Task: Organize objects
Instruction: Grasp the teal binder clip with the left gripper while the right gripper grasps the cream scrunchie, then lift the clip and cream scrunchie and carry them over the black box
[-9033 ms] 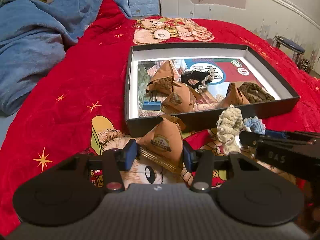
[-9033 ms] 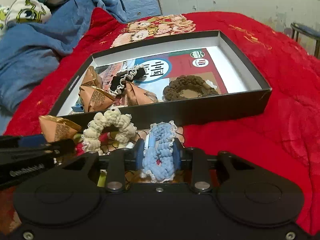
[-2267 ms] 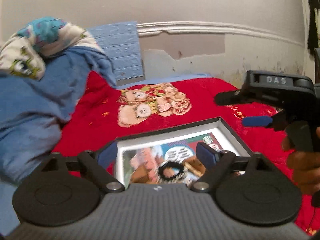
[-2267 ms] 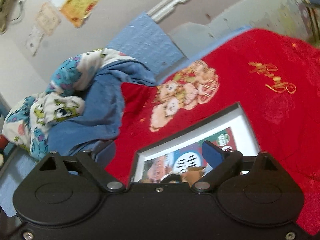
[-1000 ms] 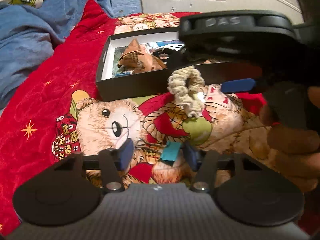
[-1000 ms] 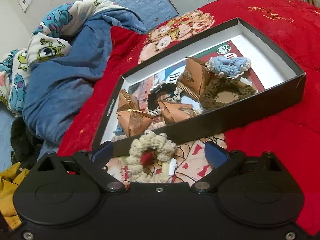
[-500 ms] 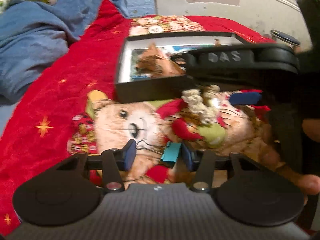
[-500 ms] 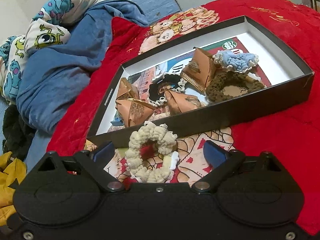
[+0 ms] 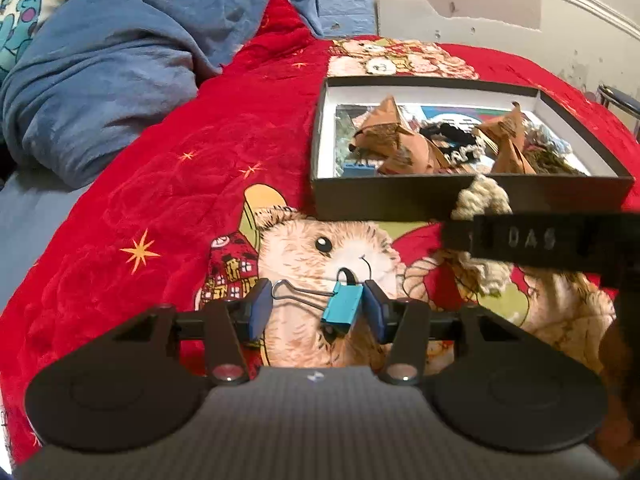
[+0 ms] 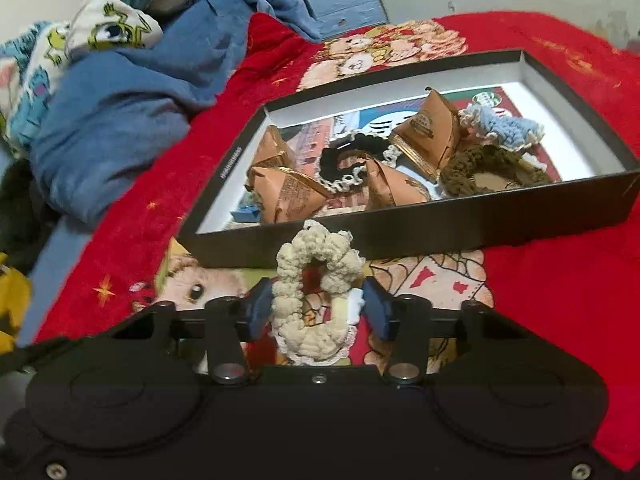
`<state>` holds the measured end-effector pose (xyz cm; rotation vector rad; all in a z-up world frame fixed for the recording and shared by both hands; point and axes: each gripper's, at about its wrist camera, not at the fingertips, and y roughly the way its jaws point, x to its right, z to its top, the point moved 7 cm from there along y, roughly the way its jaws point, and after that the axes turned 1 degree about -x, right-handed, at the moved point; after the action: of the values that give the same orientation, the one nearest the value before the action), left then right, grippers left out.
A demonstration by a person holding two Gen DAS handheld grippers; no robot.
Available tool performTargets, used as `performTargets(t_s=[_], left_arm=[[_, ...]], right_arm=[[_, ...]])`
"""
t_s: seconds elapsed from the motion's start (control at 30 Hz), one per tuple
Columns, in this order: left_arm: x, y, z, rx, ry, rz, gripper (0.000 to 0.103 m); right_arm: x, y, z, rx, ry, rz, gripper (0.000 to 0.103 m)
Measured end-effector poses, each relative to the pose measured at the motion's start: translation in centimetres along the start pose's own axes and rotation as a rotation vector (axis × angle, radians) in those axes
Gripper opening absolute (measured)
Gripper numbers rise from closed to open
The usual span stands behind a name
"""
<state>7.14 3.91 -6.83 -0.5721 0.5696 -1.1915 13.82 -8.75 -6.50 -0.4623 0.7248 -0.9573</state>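
My left gripper [image 9: 316, 308] is shut on a blue binder clip [image 9: 342, 308]; its wire handle reaches the left pad and its blue body lies against the right pad, just above the bear picture. My right gripper [image 10: 318, 310] has its jaws closing on a cream scrunchie [image 10: 316, 276], squeezed long between both pads, just in front of the black box [image 10: 480, 224]. In the left wrist view the right gripper's black body [image 9: 532, 240] covers part of that scrunchie [image 9: 480, 196]. In the box [image 9: 400, 200] lie brown pyramid packets [image 10: 428, 132], a black scrunchie [image 10: 348, 160], a brown one [image 10: 472, 168] and a light-blue one [image 10: 504, 126].
A red bedspread [image 9: 168, 208] with a bear picture covers the bed. A heap of blue blanket [image 10: 120, 120] and cartoon-print fabric [image 10: 116, 28] lies at the far left. A small blue clip [image 10: 246, 213] sits in the box's near-left corner. A stool [image 9: 620, 100] stands far right.
The right gripper's jaws have come together from wide open onto the cream scrunchie. The left gripper keeps the binder clip, and its view has swung left, the right gripper now sitting lower right.
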Motion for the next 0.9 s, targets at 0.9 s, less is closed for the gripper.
performTargets(t_s=[0.9], left_arm=[[-1.6,-0.8,2.1,0.054,-0.097,-0.043,0.053]], right_arm=[[-1.4,-1.5,0.9,0.077,0.019,0.018,0.028]])
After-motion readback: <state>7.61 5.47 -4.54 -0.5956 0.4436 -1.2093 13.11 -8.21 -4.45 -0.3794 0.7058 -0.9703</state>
